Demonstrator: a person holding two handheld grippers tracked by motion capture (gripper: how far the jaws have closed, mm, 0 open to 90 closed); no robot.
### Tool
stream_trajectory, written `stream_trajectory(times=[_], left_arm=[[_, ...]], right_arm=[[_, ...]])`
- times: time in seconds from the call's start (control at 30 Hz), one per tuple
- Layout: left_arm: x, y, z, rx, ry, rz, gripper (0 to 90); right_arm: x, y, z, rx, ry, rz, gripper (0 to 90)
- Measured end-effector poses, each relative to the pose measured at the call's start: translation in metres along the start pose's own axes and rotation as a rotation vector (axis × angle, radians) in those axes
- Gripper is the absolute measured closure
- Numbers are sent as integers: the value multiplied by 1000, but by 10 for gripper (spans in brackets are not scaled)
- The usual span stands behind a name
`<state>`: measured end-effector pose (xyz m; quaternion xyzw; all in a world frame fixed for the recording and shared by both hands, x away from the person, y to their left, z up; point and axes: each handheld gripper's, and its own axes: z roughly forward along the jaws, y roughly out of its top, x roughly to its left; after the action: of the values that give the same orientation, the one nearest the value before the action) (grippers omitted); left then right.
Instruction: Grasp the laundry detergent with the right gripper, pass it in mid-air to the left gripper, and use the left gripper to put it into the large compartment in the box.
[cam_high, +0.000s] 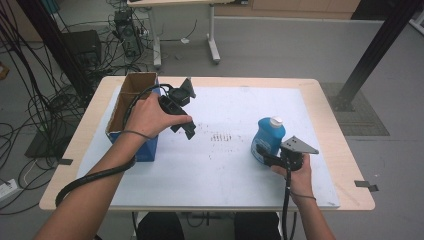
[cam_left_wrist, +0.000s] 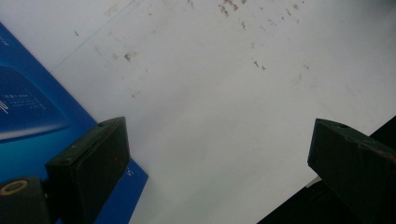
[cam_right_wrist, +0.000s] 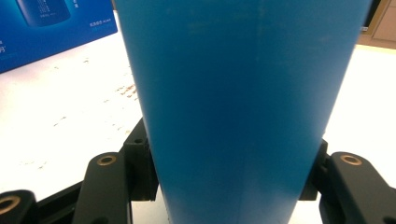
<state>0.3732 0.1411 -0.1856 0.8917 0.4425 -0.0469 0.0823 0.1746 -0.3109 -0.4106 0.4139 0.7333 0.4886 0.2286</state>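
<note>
Our right gripper (cam_high: 260, 150) is clamped on the blue bottle (cam_high: 268, 137), low on its body; in the right gripper view the bottle's blue wall (cam_right_wrist: 233, 107) rises straight up between the two black jaws, which press on it from either side. From above we see the bottle upright on the white mat (cam_high: 235, 165), its white cap (cam_high: 275, 120) on, standing just ahead of our right hand (cam_high: 295, 172); what it holds inside we cannot tell through the opaque plastic.

Well off to the left of that gripper stands the open cardboard box (cam_high: 132, 117), blue outside and brown inside; of its inside we see only bare brown walls, and our forearm covers the rest. Our left gripper (cam_high: 182, 117) hangs just beside the box, on the side toward the bottle, tilted down at the mat. Its jaws stand wide apart with nothing between them; in the left gripper view the box's blue side (cam_left_wrist: 32, 107) lies behind one jaw and the stained white mat (cam_left_wrist: 210, 93) lies beneath.
</note>
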Motion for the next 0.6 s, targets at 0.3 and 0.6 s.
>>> stream_trajectory(times=[0.3, 0.6], left_arm=[[1, 1, 1, -2, -11, 1, 62], [0, 1, 1, 1, -10, 0, 63]], right_arm=[[0, -1, 0, -2, 1, 1, 410], [1, -1, 0, -3, -4, 3, 411]])
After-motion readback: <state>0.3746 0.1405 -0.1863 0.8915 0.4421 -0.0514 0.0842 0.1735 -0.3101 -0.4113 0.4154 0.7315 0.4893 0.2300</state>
